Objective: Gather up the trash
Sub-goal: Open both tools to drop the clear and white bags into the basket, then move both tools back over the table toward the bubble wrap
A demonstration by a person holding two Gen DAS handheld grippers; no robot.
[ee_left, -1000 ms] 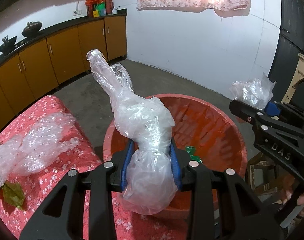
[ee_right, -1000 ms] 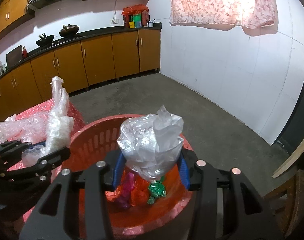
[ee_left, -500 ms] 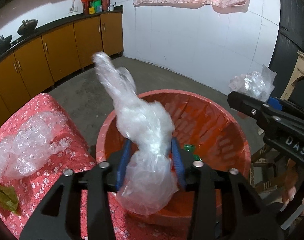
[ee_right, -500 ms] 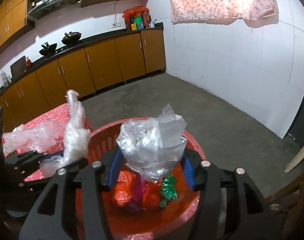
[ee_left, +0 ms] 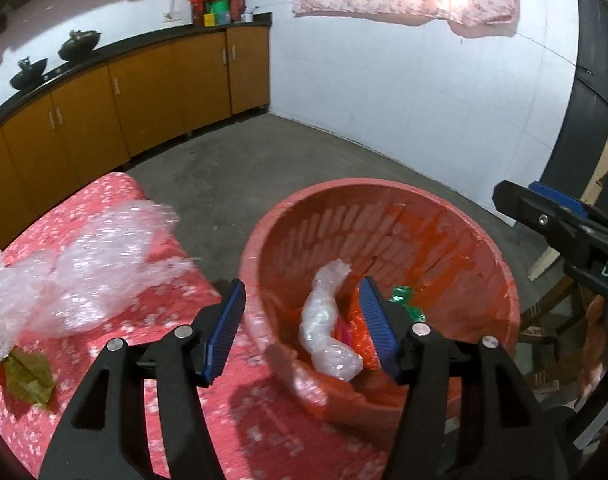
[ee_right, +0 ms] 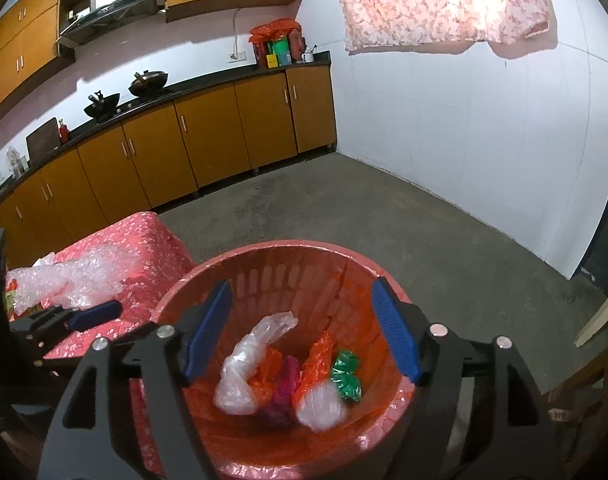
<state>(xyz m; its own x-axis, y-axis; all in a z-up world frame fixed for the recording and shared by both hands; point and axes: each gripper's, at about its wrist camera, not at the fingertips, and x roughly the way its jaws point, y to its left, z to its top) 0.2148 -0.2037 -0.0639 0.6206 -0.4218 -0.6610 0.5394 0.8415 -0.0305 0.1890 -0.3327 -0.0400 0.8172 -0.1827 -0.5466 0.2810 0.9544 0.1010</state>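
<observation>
Both grippers hang above the red basket (ee_right: 259,264); the left gripper (ee_left: 301,330) and right gripper (ee_right: 304,330) have jaws opening wide, nothing pressed between the blue pads; two clear plastic bags (ee_right: 247,368) lie inside on coloured wrappers; bubble wrap (ee_left: 83,268) remains near the red tablecloth's (ee_left: 115,192) far edge

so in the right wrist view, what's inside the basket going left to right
clear bag → magenta wrapper → orange wrapper → green wrapper, all lying in the red basket
</observation>
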